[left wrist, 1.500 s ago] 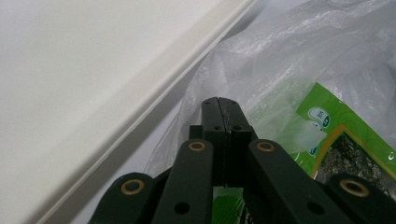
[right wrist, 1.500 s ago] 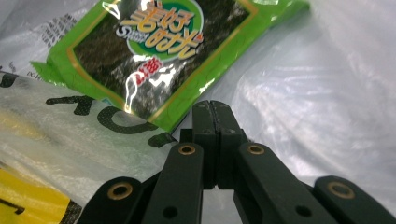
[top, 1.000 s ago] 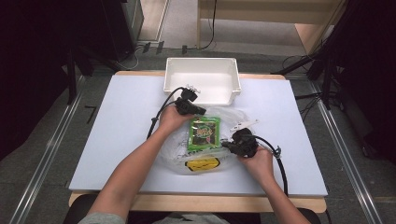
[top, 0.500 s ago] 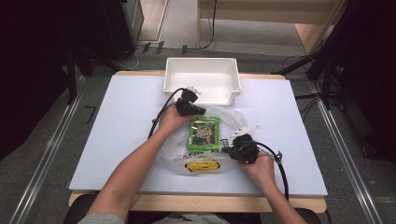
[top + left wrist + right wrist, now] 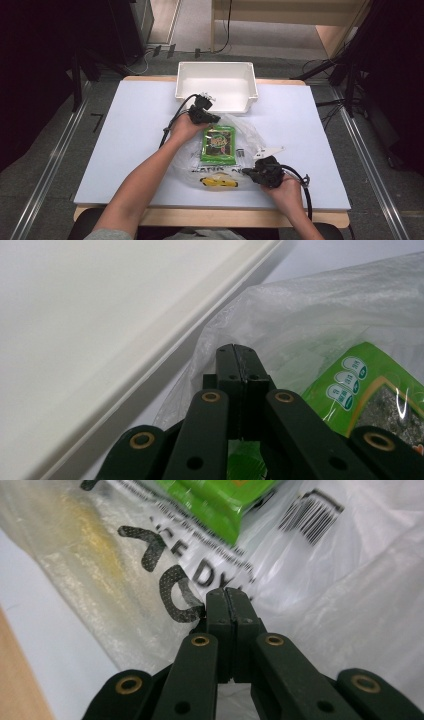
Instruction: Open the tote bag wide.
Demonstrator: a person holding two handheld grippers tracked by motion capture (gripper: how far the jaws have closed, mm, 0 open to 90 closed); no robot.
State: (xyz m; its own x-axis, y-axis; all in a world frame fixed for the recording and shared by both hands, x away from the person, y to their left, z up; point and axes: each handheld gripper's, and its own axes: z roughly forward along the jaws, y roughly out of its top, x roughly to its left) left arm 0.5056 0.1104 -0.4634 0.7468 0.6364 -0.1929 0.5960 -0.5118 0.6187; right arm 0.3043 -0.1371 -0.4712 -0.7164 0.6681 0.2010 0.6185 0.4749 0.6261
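you're pinching the thin, slippery plastic bag with both jaws fully closed, left gripper and right gripper; grip its edges, since the green packet is sliding inside.

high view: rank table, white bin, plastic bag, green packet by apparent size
1. table
2. white bin and plastic bag: look about alike, and the bag's clear edges are hard to trace, so no ranking between them
3. green packet
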